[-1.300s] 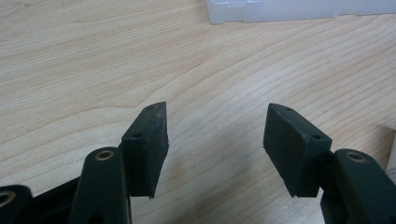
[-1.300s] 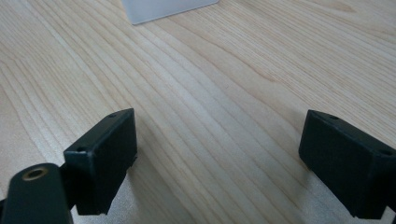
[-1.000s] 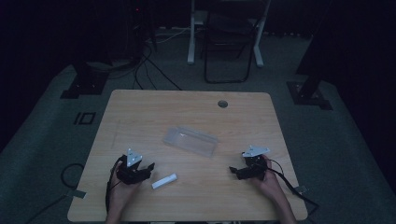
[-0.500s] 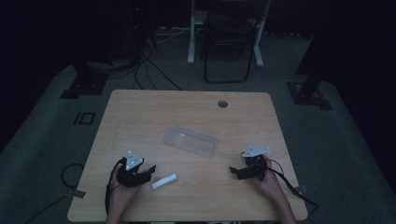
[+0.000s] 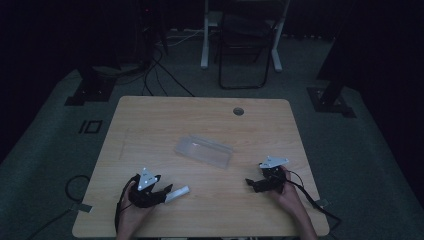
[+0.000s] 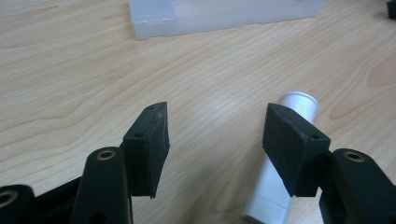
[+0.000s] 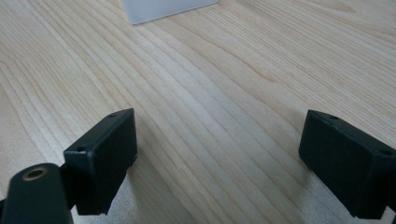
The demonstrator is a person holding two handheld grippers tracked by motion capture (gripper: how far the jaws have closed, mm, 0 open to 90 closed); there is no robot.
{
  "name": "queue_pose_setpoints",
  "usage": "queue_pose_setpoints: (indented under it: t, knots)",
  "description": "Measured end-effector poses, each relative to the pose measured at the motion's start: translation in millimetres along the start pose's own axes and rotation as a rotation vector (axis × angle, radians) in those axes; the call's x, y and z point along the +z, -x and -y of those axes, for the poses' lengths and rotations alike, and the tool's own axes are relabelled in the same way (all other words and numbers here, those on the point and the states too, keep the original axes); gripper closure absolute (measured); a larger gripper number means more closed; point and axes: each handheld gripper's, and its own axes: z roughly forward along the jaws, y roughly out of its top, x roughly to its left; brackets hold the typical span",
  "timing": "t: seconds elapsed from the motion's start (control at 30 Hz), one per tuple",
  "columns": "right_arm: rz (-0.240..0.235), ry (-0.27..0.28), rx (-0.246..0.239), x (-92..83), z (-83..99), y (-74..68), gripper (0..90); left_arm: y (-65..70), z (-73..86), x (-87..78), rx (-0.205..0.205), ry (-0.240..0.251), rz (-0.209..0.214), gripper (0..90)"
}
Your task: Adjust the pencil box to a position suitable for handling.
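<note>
Two tools were at the near edge of the worktop [image 5: 150,125], one in each hand. The left tool [image 5: 161,192] lay low over the wood with its jaws spread apart and nothing between them; in the left gripper view the gap [image 6: 215,140] showed bare grain. One white tube [image 6: 280,172] lay on the worktop just beside that tool, partly behind its right-hand jaw in the left gripper view, its round end pointing away toward the middle of the worktop. From the high view the tube [image 5: 177,194] sat at the tip of the left tool, slanting up to the right; whether the jaw touched it could not be told.

The right tool [image 5: 250,184] was held low near the right edge, jaws wide apart and empty, with plain wood between them [image 7: 219,154]. A cable [image 5: 305,192] trailed from it toward the near right corner.

One clear oblong box [image 5: 203,150] lay near the middle of the worktop, between the two tools and farther out, apart from both. Its near edge showed at the top of the left gripper view [image 6: 219,14] and a corner at the top of the right gripper view [image 7: 163,8].

One round hole [image 5: 238,111] sat in the worktop near the far edge. Beyond it, one chair [image 5: 245,45] stood on the dark floor.
</note>
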Motion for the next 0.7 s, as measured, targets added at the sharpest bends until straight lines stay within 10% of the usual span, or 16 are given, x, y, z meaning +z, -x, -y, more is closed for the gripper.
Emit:
queue_pose_setpoints:
  t: [0.7]
  knots:
    - [0.000, 0.000, 0.000, 0.0, 0.0, 0.0, 11.3, 18.3, 4.5, 4.2, 0.081, -0.044, 0.078, 45.0]
